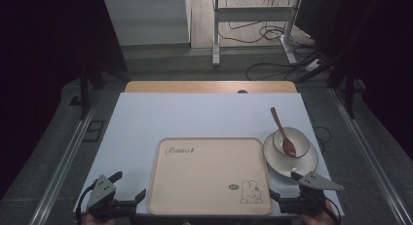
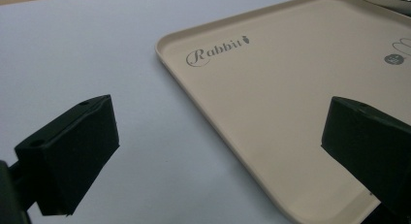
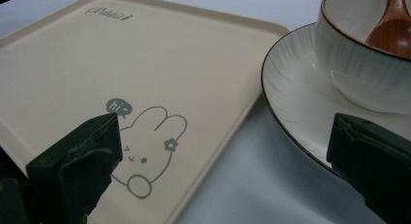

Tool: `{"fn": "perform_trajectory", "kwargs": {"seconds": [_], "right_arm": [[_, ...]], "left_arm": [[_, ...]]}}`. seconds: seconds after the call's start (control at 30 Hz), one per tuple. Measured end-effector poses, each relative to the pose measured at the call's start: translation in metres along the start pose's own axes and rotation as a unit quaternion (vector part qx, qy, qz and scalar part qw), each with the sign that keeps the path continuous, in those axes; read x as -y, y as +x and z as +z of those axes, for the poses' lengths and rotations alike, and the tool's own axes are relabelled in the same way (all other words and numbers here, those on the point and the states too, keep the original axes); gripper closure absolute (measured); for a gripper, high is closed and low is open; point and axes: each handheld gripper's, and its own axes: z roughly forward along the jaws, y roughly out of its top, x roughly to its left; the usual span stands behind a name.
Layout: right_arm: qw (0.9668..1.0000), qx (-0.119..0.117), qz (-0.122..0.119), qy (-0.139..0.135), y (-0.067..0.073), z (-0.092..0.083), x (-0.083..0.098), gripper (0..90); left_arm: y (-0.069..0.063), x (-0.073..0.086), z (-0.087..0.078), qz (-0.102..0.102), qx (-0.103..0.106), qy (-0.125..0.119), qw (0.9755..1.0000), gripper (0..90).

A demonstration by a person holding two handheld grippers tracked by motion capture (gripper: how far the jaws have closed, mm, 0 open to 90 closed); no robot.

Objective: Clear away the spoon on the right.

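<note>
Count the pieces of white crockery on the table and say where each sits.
2: a plate right of the tray, and a bowl on that plate.

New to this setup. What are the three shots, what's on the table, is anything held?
No robot arm here: a person holds a two-jaw gripper in each hand. The high view looks down on the table; the left gripper and right gripper sit at its near edge. The other two shots come from cameras riding on each gripper. A beige tray with a rabbit drawing lies in the middle; beside it a plate carries a bowl with a wooden spoon. Both grippers are open, holding nothing.
</note>
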Motion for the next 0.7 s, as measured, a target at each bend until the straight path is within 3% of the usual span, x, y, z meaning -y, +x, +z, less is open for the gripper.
{"fn": "perform_trajectory", "kwargs": {"seconds": [0.3,0.53,0.7], "right_arm": [[0.9999,0.011,-0.008,-0.004,-0.005,0.002,-0.008,0.9],[0.9999,0.007,0.008,0.007,-0.011,0.004,-0.015,3.1],[0.9999,0.008,0.005,0.009,-0.013,0.007,-0.017,3.1]], "left_arm": [[0.001,0.000,0.001,-0.002,0.000,0.004,1.0000,0.0],[0.001,-0.001,0.002,-0.003,0.001,0.008,1.0000,0.0],[0.001,-0.001,0.002,-0.005,0.001,0.009,0.9999,0.0]]}}
